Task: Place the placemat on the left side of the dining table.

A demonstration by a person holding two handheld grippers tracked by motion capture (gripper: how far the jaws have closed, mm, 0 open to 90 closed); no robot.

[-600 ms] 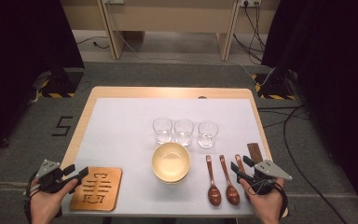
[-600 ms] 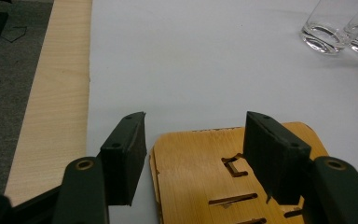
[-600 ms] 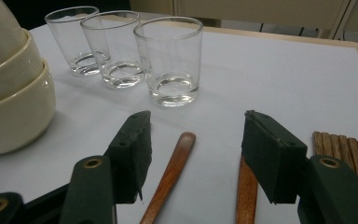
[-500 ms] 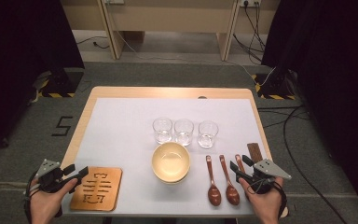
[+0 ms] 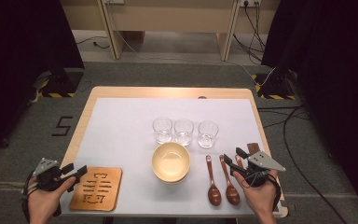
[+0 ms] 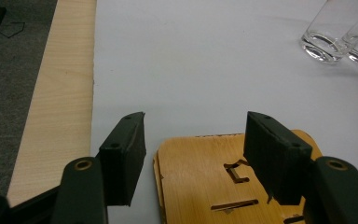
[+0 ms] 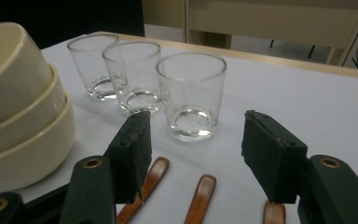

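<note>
Both tongs stand wide with nothing between them. Left tongs (image 5: 78, 171) hover over the near-left corner of the flat carved wooden trivet (image 5: 96, 188), which lies on the white-covered bench (image 5: 121, 126). Right tongs (image 5: 235, 159) hang above three brown wooden spoons (image 5: 213, 182), beside stacked cream bowls (image 5: 170, 161) and three clear glasses (image 5: 183, 131).

**Table layout right now**

Three glasses (image 5: 183, 131) sit in a row mid-table, stacked bowls (image 5: 170, 161) just in front of them. Spoons (image 5: 221, 181) lie right of the bowls, and the trivet (image 5: 96, 188) is at the front left corner.
</note>
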